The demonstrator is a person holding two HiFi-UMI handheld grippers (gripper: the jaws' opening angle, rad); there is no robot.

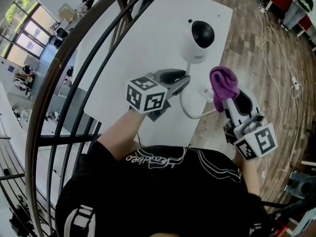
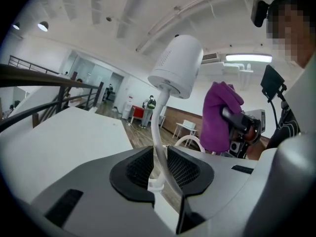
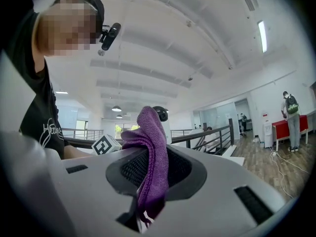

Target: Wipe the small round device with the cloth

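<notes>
Over the white worktop (image 1: 148,38), the small round white device with a black dome (image 1: 197,39) rides on a thin white stalk (image 2: 157,127). The left tongs (image 2: 159,158) clench this stalk, hiding its lower end. Just beside the device, the right tongs (image 1: 228,102) grasp a bunched purple cloth (image 1: 224,83), which masks most of the device in the right gripper view.
</notes>
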